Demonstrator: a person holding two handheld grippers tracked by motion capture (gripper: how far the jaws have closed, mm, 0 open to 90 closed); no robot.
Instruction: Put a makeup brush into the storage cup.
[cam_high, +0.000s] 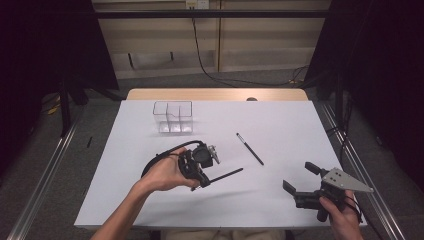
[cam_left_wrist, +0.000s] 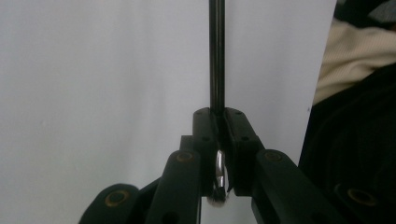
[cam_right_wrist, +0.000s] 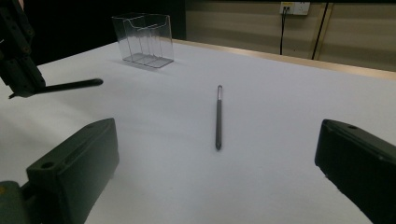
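Near the right edge of the white surface (cam_high: 280, 125), the right gripper (cam_high: 299, 179) rests low in the person's hand with its jaws wide apart and nothing between them. To the left and a little farther off, the left gripper (cam_high: 204, 181) is squeezed tight on a thin black brush with a silver collar (cam_high: 227, 174); the brush sticks out to the right, lifted above the surface. Farther out, near the middle, a second thin black brush with a silver tip (cam_high: 250, 149) lies flat by itself. At the far left stands a small clear plastic box with compartments (cam_high: 173, 116).
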